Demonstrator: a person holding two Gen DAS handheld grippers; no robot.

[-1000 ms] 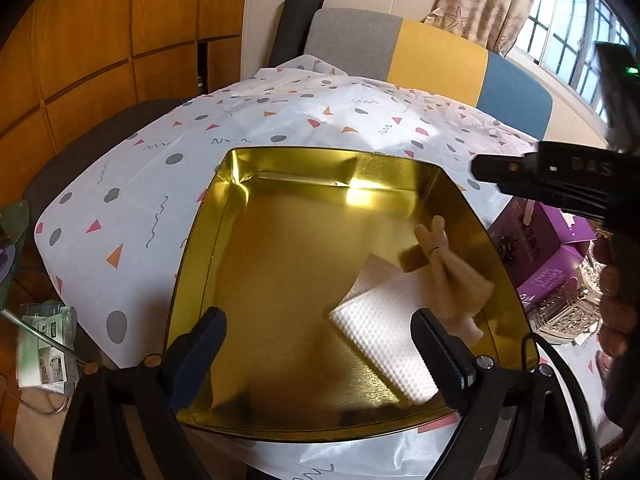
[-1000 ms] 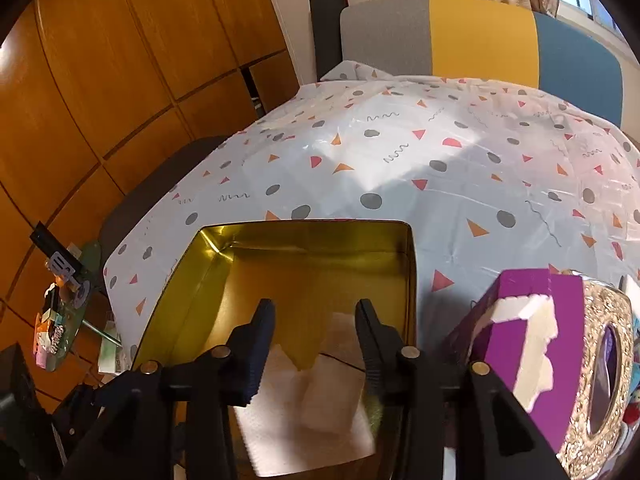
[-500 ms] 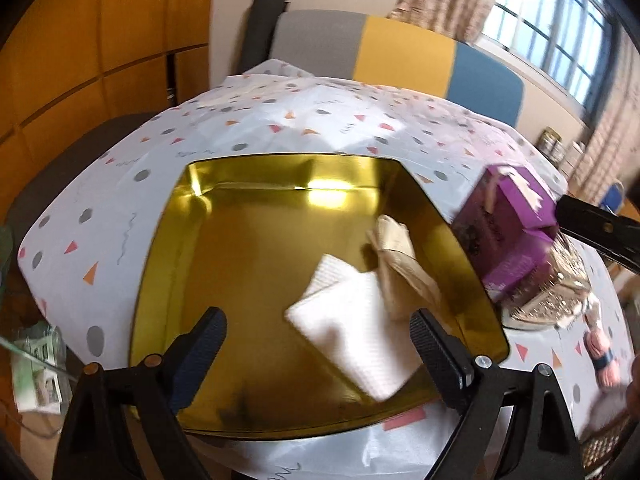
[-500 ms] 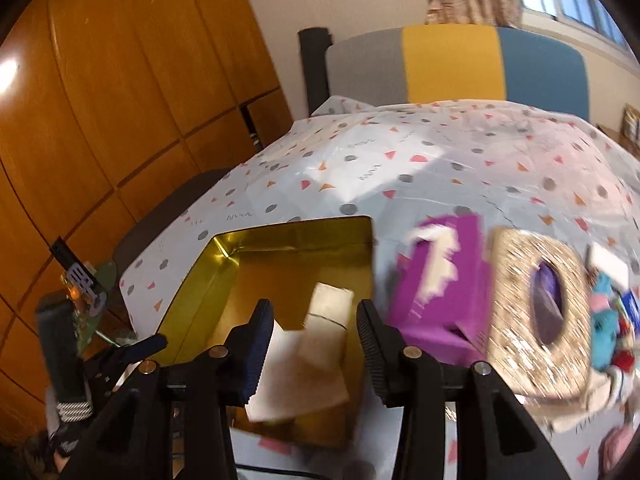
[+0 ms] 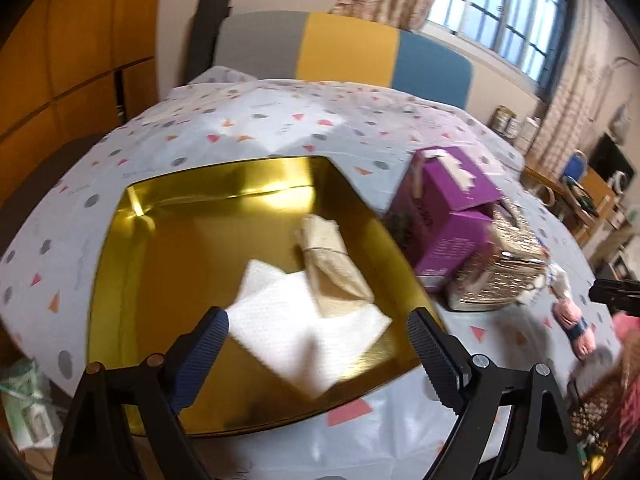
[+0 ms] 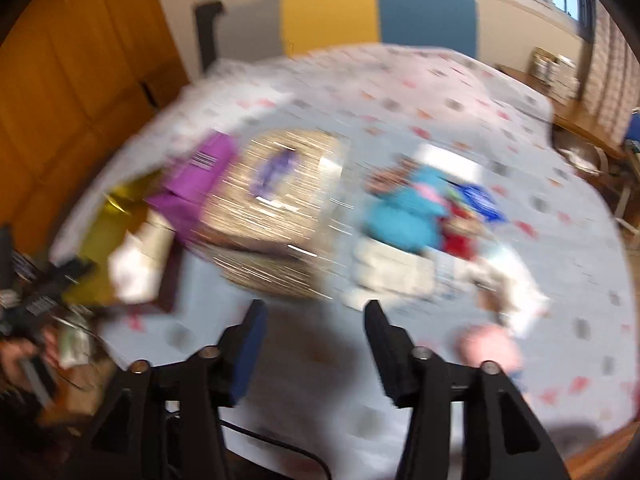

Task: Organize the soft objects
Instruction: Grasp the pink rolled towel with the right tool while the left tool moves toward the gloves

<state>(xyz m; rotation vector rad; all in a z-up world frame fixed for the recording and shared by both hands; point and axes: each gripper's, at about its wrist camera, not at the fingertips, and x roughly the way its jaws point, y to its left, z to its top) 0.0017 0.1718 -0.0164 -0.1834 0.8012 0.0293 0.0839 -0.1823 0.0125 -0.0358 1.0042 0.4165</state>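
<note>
A gold tray (image 5: 120, 280) lies on the patterned tablecloth and holds a white folded cloth (image 5: 296, 320) with a beige folded cloth (image 5: 332, 264) on top. My left gripper (image 5: 316, 344) is open and empty above the tray's near edge. My right gripper (image 6: 314, 320) is open and empty over bare tablecloth; its view is blurred. Ahead of it lies a pile of soft things: a blue cloth (image 6: 404, 212), a red piece (image 6: 460, 240), a white cloth (image 6: 392, 272) and a pink item (image 6: 488, 348). The tray (image 6: 100, 232) shows at its left.
A purple box (image 5: 448, 216) and a glittery tissue box (image 5: 500, 272) stand right of the tray; both show in the right wrist view, the purple box (image 6: 200, 176) and tissue box (image 6: 276, 208). A pink item (image 5: 568, 320) lies farther right. A grey, yellow and blue bench back (image 5: 340, 52) is behind the table.
The right gripper has swung right, from over the tray to the table before the soft pile, still moving fast. The left view has turned slightly right. Both cloths stay in the tray.
</note>
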